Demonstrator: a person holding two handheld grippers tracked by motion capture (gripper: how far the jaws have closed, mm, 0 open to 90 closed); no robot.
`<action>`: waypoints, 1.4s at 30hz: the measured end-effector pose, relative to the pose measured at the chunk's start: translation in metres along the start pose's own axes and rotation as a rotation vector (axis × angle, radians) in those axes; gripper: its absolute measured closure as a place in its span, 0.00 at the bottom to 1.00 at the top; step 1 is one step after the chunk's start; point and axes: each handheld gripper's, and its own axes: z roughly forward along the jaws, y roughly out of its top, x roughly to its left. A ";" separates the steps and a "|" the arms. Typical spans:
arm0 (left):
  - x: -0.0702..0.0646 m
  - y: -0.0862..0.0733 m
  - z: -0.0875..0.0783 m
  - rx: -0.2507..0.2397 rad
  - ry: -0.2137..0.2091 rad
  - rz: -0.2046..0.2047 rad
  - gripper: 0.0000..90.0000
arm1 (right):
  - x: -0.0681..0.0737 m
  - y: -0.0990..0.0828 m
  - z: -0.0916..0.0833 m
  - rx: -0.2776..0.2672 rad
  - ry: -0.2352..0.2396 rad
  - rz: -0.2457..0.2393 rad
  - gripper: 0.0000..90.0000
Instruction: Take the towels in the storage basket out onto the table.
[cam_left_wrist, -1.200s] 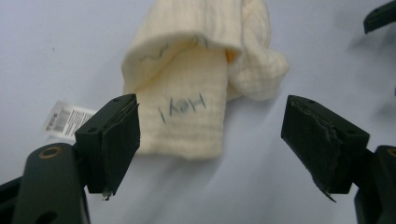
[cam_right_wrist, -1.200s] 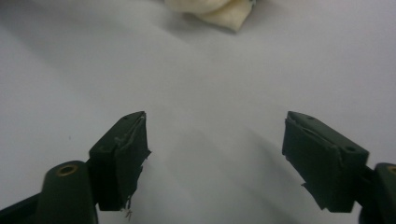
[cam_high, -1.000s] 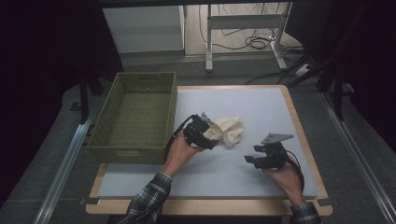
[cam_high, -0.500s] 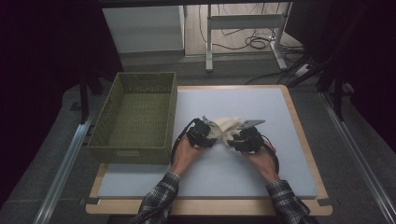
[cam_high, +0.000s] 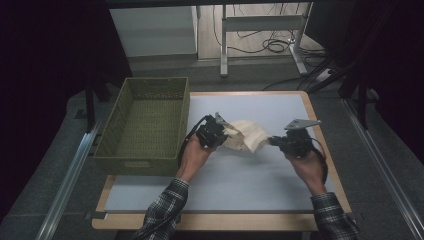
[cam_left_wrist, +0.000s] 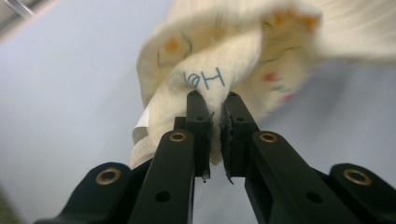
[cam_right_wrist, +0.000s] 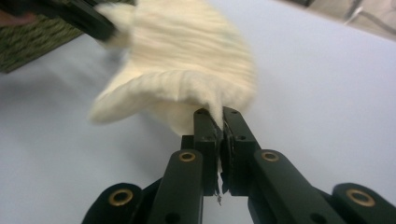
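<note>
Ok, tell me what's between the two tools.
In the high view, the cream cloth spans the gap from the left tool to the right tool, each clamped on an edge of it.

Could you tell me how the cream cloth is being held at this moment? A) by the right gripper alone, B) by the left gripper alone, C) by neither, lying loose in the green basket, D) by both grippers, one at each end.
D: the left gripper and the right gripper each have their jaws pinched on an edge of the cream cloth, which spans between them above the table.
</note>
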 end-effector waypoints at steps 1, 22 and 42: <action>0.003 0.005 -0.006 -0.003 0.006 -0.001 0.92 | -0.006 0.003 -0.008 -0.007 -0.016 0.002 0.95; 0.014 -0.008 0.041 0.090 0.044 -0.091 0.45 | -0.027 -0.029 -0.009 0.088 0.039 0.111 0.71; 0.016 -0.017 0.030 0.031 0.019 -0.148 0.42 | 0.034 -0.058 0.041 0.201 0.035 -0.072 0.98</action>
